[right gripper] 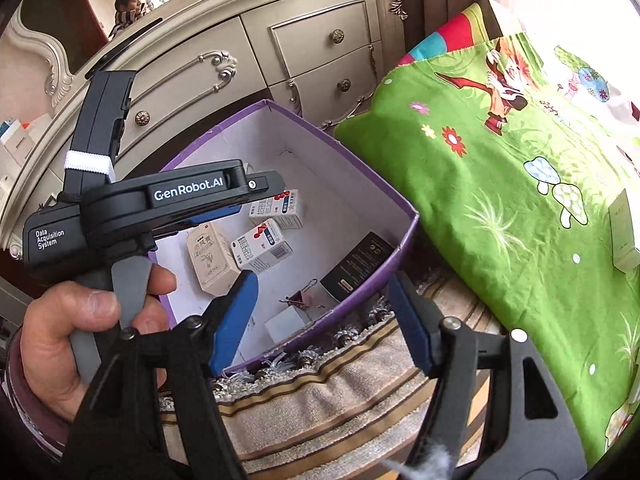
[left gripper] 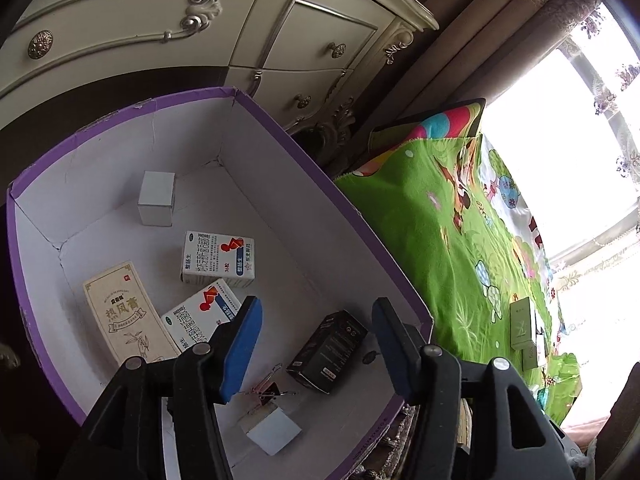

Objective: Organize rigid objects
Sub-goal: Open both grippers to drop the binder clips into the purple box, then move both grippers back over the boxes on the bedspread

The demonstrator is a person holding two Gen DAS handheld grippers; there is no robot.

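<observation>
A purple box [left gripper: 280, 128] with a white inside holds several small cartons. Among them are a plain white carton [left gripper: 157, 198], two red-and-blue medicine cartons [left gripper: 218, 258] [left gripper: 200, 320], a beige carton [left gripper: 124, 316], a black carton [left gripper: 330, 352], a binder clip [left gripper: 268, 392] and a white cube [left gripper: 274, 432]. My left gripper [left gripper: 316, 352] hangs open over the box, and the black carton lies on the floor below the gap. My right gripper [right gripper: 322, 320] is open and empty above the near rim of the purple box [right gripper: 344, 300]. A hand [right gripper: 68, 320] holds the left gripper's housing [right gripper: 188, 192].
A cream dresser [left gripper: 168, 32] stands behind the box. Right of it lies a green cartoon bedspread [left gripper: 432, 240] with green cartons [left gripper: 522, 324] and a pale carton [right gripper: 624, 232] on it. The box rests on a striped, fringed cloth [right gripper: 320, 396]. Curtains [left gripper: 520, 8] hang at the window.
</observation>
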